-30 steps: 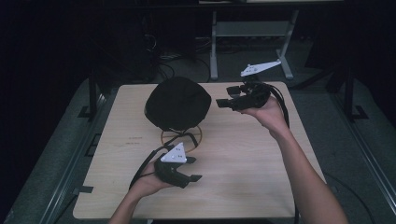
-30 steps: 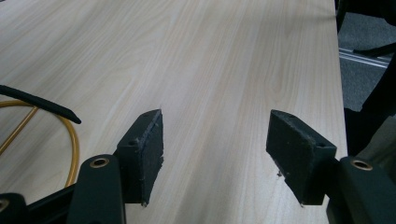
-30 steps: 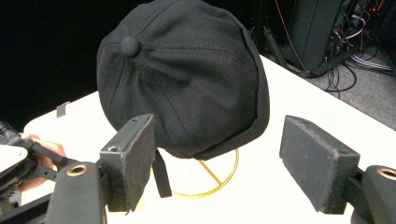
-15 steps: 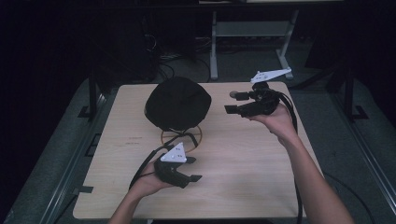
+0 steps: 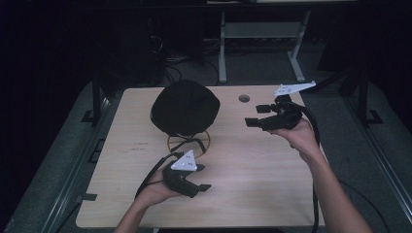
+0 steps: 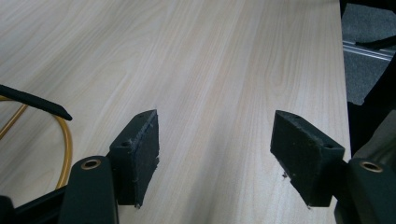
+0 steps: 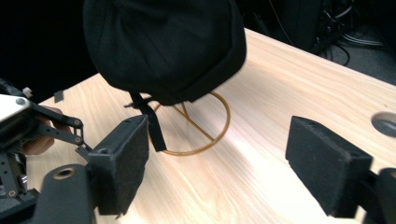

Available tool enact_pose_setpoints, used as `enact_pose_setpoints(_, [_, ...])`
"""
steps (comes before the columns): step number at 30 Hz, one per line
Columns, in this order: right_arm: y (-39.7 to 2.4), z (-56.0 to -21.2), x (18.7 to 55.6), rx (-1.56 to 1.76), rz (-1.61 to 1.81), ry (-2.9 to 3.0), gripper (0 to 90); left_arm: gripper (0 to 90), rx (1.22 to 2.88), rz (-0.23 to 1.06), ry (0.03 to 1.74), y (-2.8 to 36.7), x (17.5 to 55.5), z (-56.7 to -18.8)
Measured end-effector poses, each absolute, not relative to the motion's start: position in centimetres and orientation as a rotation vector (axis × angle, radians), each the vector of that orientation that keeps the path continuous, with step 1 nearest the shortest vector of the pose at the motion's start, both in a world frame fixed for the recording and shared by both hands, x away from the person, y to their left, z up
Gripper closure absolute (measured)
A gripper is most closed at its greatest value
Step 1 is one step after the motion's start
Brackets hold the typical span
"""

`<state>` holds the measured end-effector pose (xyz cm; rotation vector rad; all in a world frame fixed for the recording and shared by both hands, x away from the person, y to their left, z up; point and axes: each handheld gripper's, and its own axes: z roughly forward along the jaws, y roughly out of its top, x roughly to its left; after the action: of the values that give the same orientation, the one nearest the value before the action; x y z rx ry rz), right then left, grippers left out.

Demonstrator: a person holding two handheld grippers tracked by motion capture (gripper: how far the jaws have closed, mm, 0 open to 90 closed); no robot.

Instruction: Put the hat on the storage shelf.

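Note:
A black cap (image 5: 184, 107) sits on a gold wire stand (image 5: 189, 142) in the middle of the wooden table (image 5: 252, 184). Its strap (image 7: 152, 123) hangs down over the stand's ring (image 7: 205, 140). My left gripper (image 5: 203, 177) rests low near the front edge, just in front of the stand, pointing right. Its jaws have just been opening, with only bare wood between them (image 6: 215, 140). My right gripper (image 5: 253, 115) hovers to the right of the cap and points at it. Its jaws (image 7: 219, 149) have also just been opening and hold nothing.
A round hole (image 5: 244, 98) pierces the table behind the right gripper. A pale metal frame (image 5: 257, 34) and cables stand on the dark floor beyond the far edge. Bare wood stretches between the two hands and along the front right.
The right gripper has come down and drifted right and toward the near side, away from the cap. The left hand has stayed put.

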<state>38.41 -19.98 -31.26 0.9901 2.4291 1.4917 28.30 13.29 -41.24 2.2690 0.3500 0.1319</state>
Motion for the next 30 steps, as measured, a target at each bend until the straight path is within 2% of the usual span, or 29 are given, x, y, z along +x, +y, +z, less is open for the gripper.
enact_pose_setpoints(30, [-24.4,-35.4,34.0,1.06,1.489,2.416,17.2,30.3,2.265,0.133,0.379,13.4,28.5,-41.8])
